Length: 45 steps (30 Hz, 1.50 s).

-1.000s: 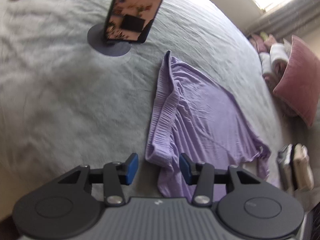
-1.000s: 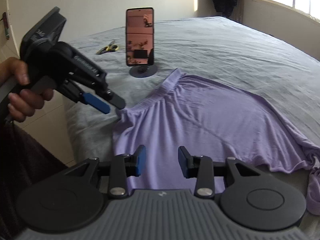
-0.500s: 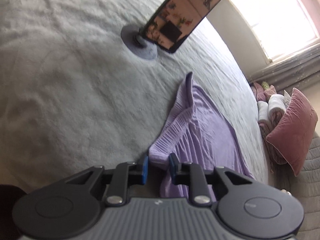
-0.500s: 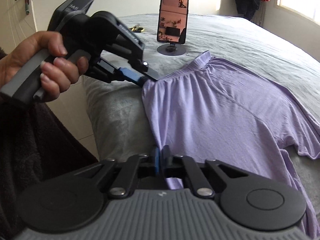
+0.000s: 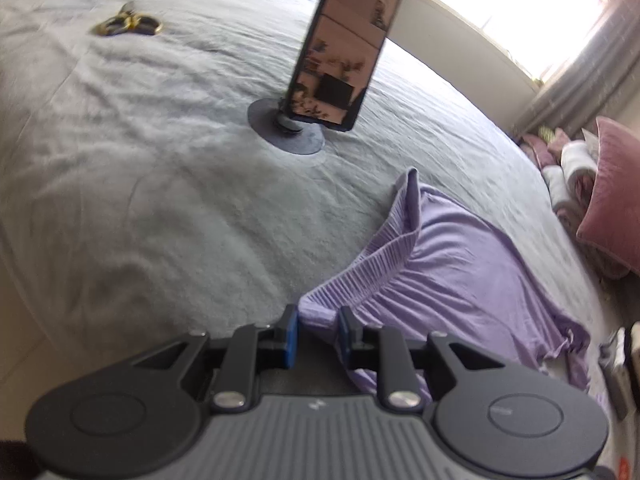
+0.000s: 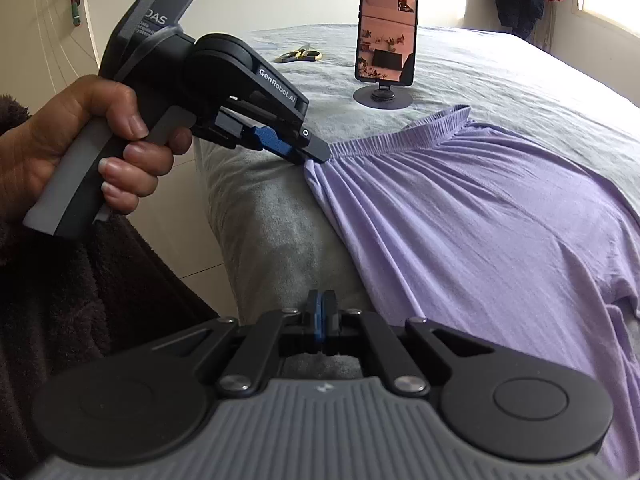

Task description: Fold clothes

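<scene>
Grab step here: lilac garment (image 6: 480, 216) lies spread on the bed (image 5: 160, 200), left gripper (image 5: 316, 330) pinching its waistband corner. Right gripper (image 6: 320, 316) has jaws pressed together, probably on the hem. Next: lift both, fold across.

Bright daylight from a blown-out window (image 5: 516, 8), slight motion blur, strong fisheye bending at edges.
</scene>
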Tool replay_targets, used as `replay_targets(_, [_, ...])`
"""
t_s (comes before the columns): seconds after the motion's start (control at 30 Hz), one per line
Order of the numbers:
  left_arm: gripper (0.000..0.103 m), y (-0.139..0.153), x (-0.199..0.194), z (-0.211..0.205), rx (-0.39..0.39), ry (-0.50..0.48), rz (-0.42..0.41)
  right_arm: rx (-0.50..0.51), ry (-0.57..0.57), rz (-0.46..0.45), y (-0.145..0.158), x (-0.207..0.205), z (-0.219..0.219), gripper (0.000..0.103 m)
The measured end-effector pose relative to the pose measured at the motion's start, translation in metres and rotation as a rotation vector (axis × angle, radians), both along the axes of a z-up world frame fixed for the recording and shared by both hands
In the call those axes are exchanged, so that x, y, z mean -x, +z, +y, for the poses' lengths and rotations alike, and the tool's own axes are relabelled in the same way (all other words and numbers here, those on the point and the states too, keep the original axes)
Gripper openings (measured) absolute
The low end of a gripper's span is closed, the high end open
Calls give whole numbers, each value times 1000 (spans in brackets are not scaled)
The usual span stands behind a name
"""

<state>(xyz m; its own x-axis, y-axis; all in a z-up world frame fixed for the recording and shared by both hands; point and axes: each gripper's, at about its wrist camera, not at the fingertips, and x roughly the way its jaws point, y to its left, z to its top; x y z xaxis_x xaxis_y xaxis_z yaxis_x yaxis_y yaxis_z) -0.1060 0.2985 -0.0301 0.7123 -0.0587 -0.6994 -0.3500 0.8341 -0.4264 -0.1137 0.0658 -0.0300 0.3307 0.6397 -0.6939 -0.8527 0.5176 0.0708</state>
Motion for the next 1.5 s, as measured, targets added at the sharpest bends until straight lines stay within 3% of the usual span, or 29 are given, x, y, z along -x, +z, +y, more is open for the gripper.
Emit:
replay_targets(0.07, [28,4,-2,1,8,-18,-12,-24,-14,34,5,-3,-5,3])
replay_targets(0.1, [32,8,-3,2,10,-23,-22,-38,-23,46,8,-5,-9,10])
replay_targets(0.17, [44,16,-10,4,6,-41,-39,-60,-47,52,13,-7,-17,12])
replay_targets(0.37, [49,36,-47,-4,-17,-133,-42,-96,-123,61,21,-25,-34,12])
replay_targets(0.5, [35,46,-61,-25,-56,-226,-135,-105,-177,57,23,-37,-45,12])
replay_targets(0.57, [24,40,-74,-33,-38,-273,-136,-109,-201,56,24,-42,-52,12])
replay_targets(0.67, [18,25,-88,-46,-82,-309,-123,-110,-240,52,24,-49,-64,12])
replay_targets(0.77, [18,5,-100,-45,-170,-239,-65,-115,-290,55,22,-59,-74,12])
replay_targets(0.8, [12,-1,-103,-42,-199,-196,-30,-117,-311,58,22,-63,-79,12])
replay_targets(0.83, [3,-4,-104,-40,-214,-169,-18,-120,-329,60,22,-66,-84,13])
replay_targets(0.9, [3,0,-106,-37,-197,-154,-10,-125,-362,61,22,-72,-96,14])
replay_targets(0.97, [12,8,-107,-37,-177,-150,-10,-131,-395,59,23,-77,-109,19])
replay_targets(1.03, [15,16,-108,-42,-162,-147,-23,-142,-440,44,27,-81,-125,42])
replay_targets(1.2, [19,30,-119,-71,-110,-198,-58,-157,-585,7,37,-93,-168,43])
replay_targets(1.33, [31,33,-131,-108,-126,-298,-59,-161,-716,-16,42,-102,-203,43])
replay_targets(1.5, [33,27,-141,-150,-141,-404,-33,-168,-852,-31,45,-106,-244,43])
